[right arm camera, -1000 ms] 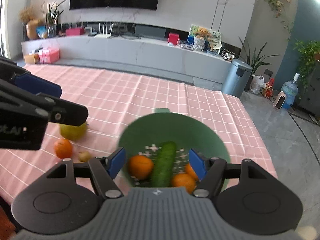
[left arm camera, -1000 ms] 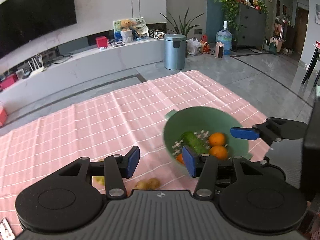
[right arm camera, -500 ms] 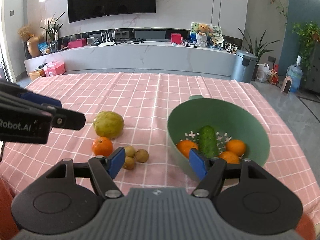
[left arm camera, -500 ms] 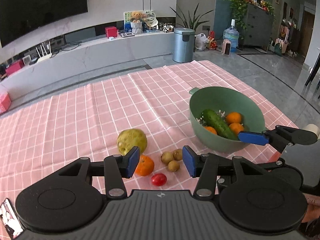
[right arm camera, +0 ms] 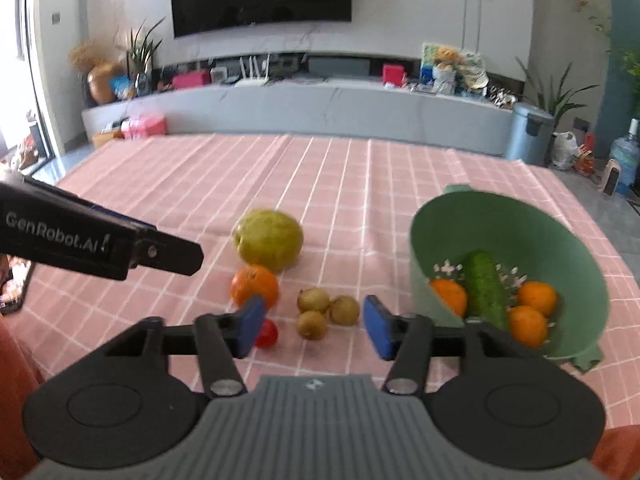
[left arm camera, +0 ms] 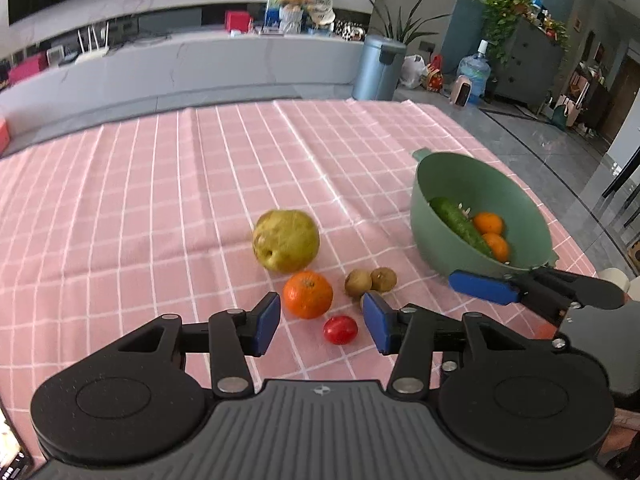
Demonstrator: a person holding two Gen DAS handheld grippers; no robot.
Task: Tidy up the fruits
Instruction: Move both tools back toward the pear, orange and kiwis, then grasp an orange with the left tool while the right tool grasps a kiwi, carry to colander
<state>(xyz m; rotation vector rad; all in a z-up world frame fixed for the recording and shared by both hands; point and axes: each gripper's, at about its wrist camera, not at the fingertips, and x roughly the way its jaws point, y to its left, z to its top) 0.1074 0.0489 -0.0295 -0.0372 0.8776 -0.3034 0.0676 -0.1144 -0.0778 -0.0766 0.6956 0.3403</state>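
Observation:
A green bowl on the pink checked cloth holds a cucumber and several oranges. Left of it lie a yellow-green fruit, an orange, a small red tomato and small brown kiwis. My left gripper is open and empty just before the tomato and orange. My right gripper is open and empty, in front of the kiwis; it also shows in the left wrist view.
The table's right edge runs close behind the bowl. A grey bin and a water bottle stand on the floor beyond the table. A long TV bench lines the far wall.
Both grippers have pulled back and to the left from over the bowl. The loose fruits have come into view in front of them. Both stay open.

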